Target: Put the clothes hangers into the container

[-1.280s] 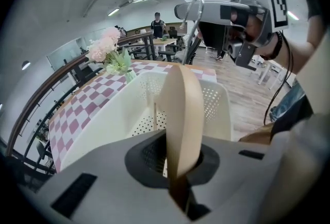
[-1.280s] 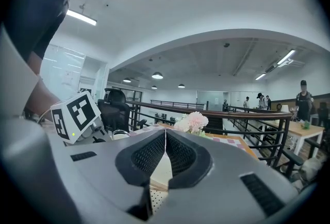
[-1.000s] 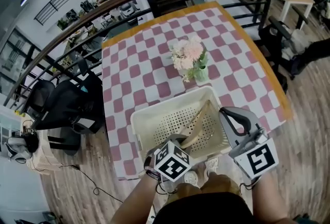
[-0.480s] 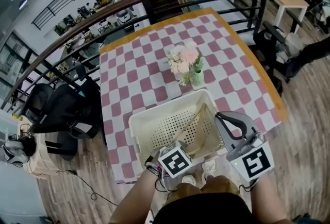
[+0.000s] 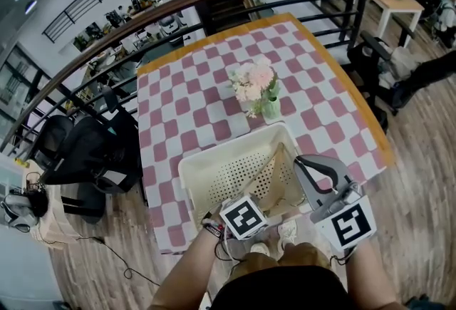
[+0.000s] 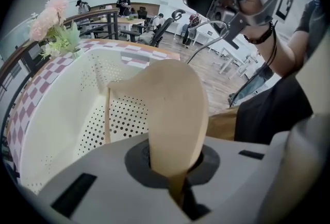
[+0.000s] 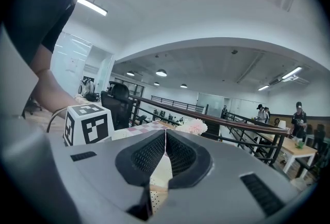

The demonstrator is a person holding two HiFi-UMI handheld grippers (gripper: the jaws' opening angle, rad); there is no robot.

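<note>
Head view: white perforated container at the near edge of a checked counter, flowers just beyond its far rim. Inside it, a pale wooden hanger, leaning toward the right wall, its near end under the left gripper at the near rim. Right gripper at the container's right wall, over the rim or just beside it, hard to say which, with nothing visible in it. Left gripper view: jaws clamped tight on one broad end of the hanger, the rest reaching forward and down into the container, far tip close to the dotted floor; impossible to tell whether touching. Right gripper view: jaws pressed together on nothing, pointing almost level across the counter toward a railing, a sliver of perforated wall showing below the pads. Judged to be the placing step, nearly done: hanger already within the walls but not yet let go. Calls next for parting the left jaws to drop the hanger flat, then lifting straight up and clear, to avoid catching the wood or nudging the light container. No further hanger in sight on the counter, so probably little left of the task after the release.
</note>
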